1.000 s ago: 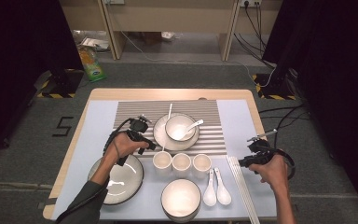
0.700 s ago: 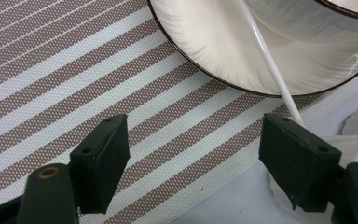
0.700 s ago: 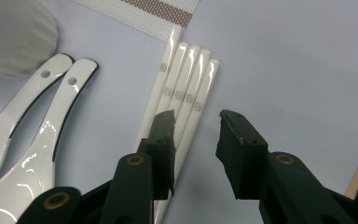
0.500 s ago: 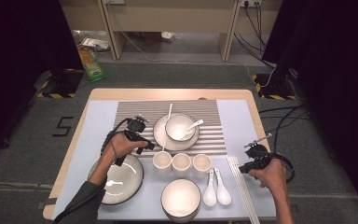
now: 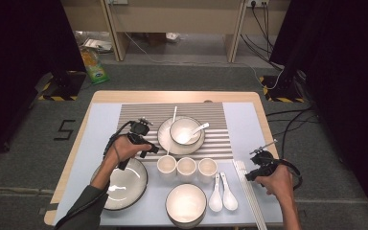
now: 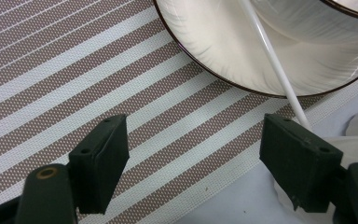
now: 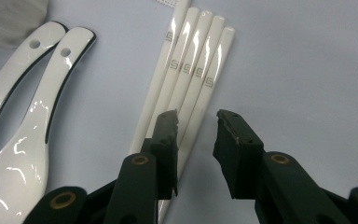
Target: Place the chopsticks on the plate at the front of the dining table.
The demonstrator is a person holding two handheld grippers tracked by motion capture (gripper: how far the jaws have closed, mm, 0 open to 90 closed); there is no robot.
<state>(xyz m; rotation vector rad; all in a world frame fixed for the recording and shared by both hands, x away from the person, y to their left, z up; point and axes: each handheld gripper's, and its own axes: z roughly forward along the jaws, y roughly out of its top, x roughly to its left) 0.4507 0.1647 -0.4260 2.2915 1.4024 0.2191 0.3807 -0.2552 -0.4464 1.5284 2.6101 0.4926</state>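
- High view: we hold the left tongs (image 5: 146, 143) over the striped mat (image 5: 139, 117), just beside the left rim of the plate (image 5: 164, 139) that carries a bowl (image 5: 185, 130). A large plate (image 5: 134, 184) lies near our left forearm, and three cups (image 5: 187, 167) stand in a row to the right, narrowing the room on that side.
- High view: we hold the right tongs (image 5: 255, 172) above the white chopsticks (image 5: 249, 196), near the worktop's (image 5: 172, 97) right edge. Two spoons (image 5: 223, 194) lie just left of them, then another bowl (image 5: 186, 203).
- Left gripper view: our jaws stand wide apart with nothing between them; bare striped mat fills the gap. The plate's dark rim curves ahead, and a single chopstick (image 6: 275, 60) slants off it toward the right jaw.
- Right gripper view: our jaws are partly open, holding nothing, poised over the near ends of the four chopsticks (image 7: 186, 79). Open blue mat (image 7: 307, 70) lies to the right; the spoons (image 7: 32, 107) crowd the left.
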